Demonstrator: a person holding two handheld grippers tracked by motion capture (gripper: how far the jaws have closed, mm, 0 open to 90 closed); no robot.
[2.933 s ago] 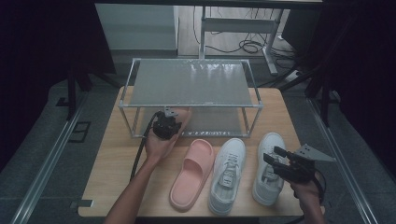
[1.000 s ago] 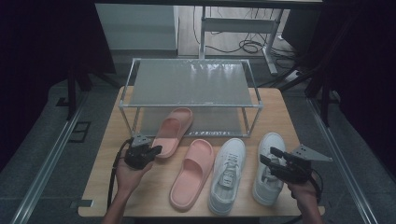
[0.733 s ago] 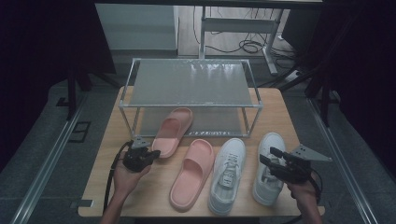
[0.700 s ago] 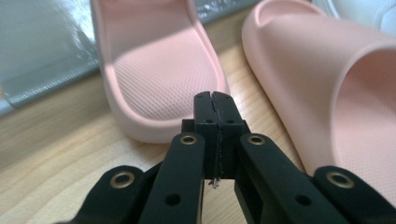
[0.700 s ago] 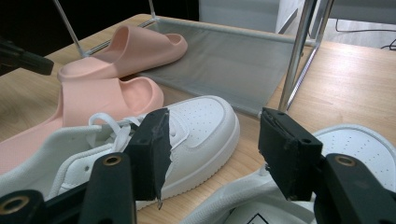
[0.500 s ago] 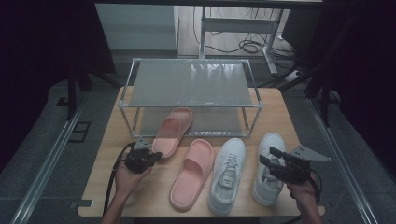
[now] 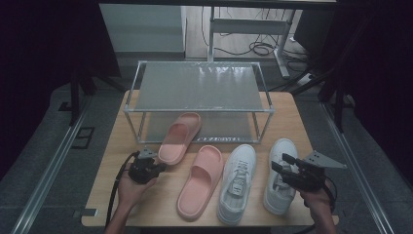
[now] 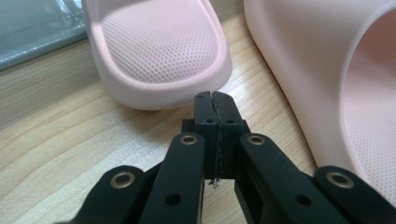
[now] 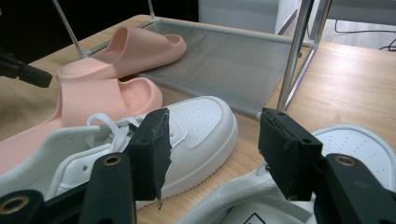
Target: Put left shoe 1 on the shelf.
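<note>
Here the left gripper [image 8: 215, 100], jaws pressed together on nothing, sits just off the dimpled heel of a smooth pink foam slide [image 8: 159, 51], while the right gripper [image 9: 212, 149] gapes wide over a white leather sneaker [image 9: 327, 154].

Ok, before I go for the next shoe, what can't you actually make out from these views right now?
- Toe of the pink slipper on the rack's lower shelf, high view: behind the frosted top shelf.
- Heel of the second slipper, left gripper view: cut off by the frame edge.
- Right sneaker, right gripper view: mostly behind the right gripper and the bottom edge.
- Label on the rack's front rail, high view: too small to read.
</note>
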